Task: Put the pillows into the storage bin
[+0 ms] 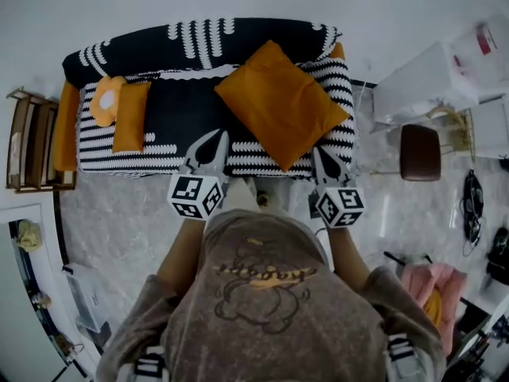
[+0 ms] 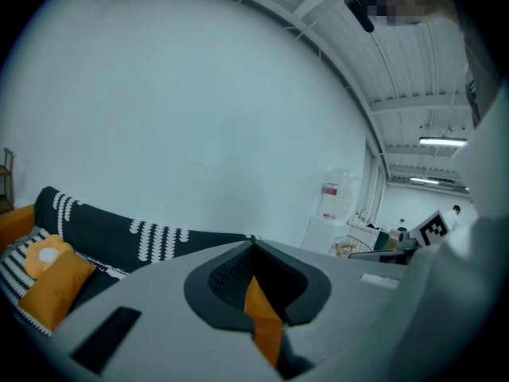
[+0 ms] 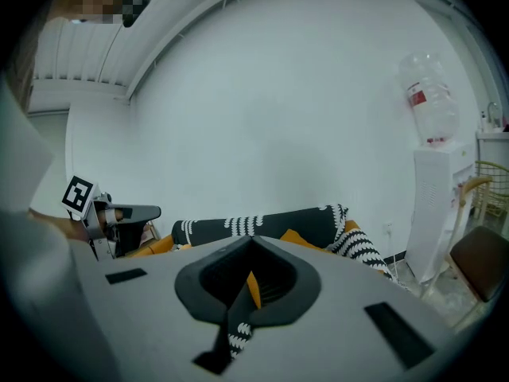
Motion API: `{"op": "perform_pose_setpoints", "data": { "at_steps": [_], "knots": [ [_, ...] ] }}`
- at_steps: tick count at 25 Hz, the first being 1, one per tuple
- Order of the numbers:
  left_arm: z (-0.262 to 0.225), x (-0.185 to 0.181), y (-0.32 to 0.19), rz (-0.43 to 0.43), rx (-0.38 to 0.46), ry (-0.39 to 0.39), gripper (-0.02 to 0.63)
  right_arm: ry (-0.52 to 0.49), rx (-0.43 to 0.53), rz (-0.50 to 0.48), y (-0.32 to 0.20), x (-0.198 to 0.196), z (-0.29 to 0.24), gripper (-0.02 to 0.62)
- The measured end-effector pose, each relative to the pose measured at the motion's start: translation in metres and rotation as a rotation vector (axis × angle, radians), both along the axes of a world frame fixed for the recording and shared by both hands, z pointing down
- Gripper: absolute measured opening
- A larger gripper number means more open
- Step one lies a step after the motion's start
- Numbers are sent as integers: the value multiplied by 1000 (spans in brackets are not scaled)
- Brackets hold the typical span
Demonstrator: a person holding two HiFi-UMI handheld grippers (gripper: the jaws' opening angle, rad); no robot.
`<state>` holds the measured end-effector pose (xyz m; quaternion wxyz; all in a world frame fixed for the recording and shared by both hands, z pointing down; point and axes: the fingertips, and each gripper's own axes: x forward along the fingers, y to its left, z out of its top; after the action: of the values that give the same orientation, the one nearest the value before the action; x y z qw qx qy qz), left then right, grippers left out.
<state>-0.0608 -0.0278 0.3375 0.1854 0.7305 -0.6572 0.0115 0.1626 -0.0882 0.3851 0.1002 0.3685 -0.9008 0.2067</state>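
Left tool (image 1: 216,138) and right tool (image 1: 319,152) are pressed shut and should be spread wide before the big pillow (image 1: 278,102) is gripped.

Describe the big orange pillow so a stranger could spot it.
Find the sofa with the black-and-white striped cover. On its right half lies the big pillow, turned like a diamond. It is far larger than the narrow orange pillow at left.
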Motion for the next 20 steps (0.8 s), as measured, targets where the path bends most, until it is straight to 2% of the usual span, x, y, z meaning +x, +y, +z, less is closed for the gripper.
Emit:
{"op": "perform_pose_setpoints", "data": {
  "at_steps": [5,12,13,14,17,18,20],
  "knots": [
    [7,-17,-67,79,-13,9,4,4,-11,73,-48,-18,4,2],
    [29,-47,-152,169,-63,-21,5,26,-54,177,-111,-38,21,5],
    [37,-52,-163,169,-77,-17,6,29,-74,186,-118,-39,29,27],
    [45,-58,-174,169,-92,-8,16,31,-100,193,-124,-41,39,91],
    [77,-70,-208,191,-145,24,129,44,-190,220,-142,-42,78,193],
    [91,-71,-220,207,-169,28,171,52,-221,233,-149,-40,94,242],
    [125,-73,-243,240,-223,28,274,73,-293,255,-158,-37,131,398]
  ]
}}
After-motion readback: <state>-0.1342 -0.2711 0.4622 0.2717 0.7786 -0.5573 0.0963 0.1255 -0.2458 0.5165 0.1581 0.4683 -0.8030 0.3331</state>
